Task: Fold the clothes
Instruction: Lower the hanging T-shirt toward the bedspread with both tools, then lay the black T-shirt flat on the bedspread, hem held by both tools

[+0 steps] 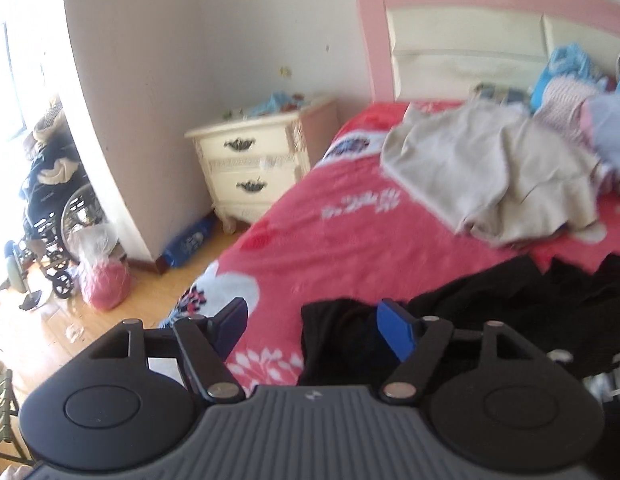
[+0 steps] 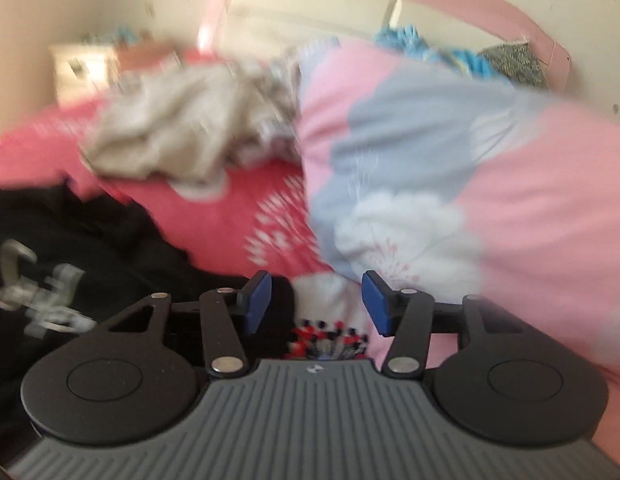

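Left tongs (image 1: pixel 316 322) and right tongs (image 2: pixel 316 300) are hanging open, empty, over the black garment (image 1: pixel 510 304) lying on the bed (image 1: pixel 310 220).

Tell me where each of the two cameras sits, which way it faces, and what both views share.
Left wrist: on the left tongs, facing the bed's left side, nightstand and wheelchair; only its open blue-padded fingers show.
Right wrist: on the right tongs, facing the pink-and-blue quilt and headboard; open too, nothing held.
Shared: red bedsheet, beige garment, black garment, headboard.
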Tool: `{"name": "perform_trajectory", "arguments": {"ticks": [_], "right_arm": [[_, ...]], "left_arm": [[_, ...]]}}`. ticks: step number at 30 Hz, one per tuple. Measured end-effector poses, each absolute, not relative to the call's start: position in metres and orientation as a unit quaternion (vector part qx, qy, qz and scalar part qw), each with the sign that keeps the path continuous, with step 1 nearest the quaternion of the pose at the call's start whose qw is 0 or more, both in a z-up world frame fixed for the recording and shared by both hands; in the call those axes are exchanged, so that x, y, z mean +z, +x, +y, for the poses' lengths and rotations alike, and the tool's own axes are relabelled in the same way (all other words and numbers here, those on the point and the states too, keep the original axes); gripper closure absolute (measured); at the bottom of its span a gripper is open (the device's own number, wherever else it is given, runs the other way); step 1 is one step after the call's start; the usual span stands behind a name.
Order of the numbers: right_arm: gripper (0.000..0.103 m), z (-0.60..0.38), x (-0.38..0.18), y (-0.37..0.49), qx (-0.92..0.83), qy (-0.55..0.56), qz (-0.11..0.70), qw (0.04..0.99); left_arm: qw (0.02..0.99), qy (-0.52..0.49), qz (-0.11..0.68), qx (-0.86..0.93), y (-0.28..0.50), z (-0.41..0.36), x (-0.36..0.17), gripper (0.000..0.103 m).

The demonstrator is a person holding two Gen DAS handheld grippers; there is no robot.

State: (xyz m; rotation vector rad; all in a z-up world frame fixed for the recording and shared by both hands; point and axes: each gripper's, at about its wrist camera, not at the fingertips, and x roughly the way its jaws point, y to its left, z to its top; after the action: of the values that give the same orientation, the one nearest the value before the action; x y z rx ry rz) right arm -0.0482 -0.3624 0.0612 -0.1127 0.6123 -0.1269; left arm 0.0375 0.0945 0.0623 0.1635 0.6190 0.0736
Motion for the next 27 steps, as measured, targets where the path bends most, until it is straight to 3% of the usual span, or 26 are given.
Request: {"name": "perform_trajectory", "arguments": {"ticks": [6, 10, 19, 24, 26, 27], "right_arm": [[0.052, -0.336, 0.117, -0.112, 0.055, 0.060, 0.263, 0.961], [0.052, -0.308, 0.105, -0.135, 0.156, 0.154, 0.319, 0.922], [0.053, -0.260, 0.004, -0.173, 0.171, 0.158, 0.513, 0.826], [0.054, -0.260, 0.003, -0.188, 0.188, 0.166, 0.516, 0.819], [0.059, -0.253, 0.006, -0.196, 0.200, 0.143, 0.506, 0.827], [0.066, -0.249, 0.005, -0.197, 0.208, 0.130, 0.503, 0.829]], "left_arm": [[0.944, -0.012, 0.320, -0.084, -0.010, 0.080, 0.133, 0.030], [0.906, -0.040, 0.385, -0.170, -0.041, 0.055, 0.141, 0.029], [0.810, 0.012, 0.538, -0.232, -0.125, 0.001, 0.039, 0.031], [0.784, 0.034, 0.587, -0.199, -0.159, 0.001, -0.009, 0.034], [0.782, 0.032, 0.593, -0.187, -0.168, 0.004, -0.019, 0.036], [0.781, 0.029, 0.597, -0.181, -0.171, 0.007, -0.024, 0.039]]}}
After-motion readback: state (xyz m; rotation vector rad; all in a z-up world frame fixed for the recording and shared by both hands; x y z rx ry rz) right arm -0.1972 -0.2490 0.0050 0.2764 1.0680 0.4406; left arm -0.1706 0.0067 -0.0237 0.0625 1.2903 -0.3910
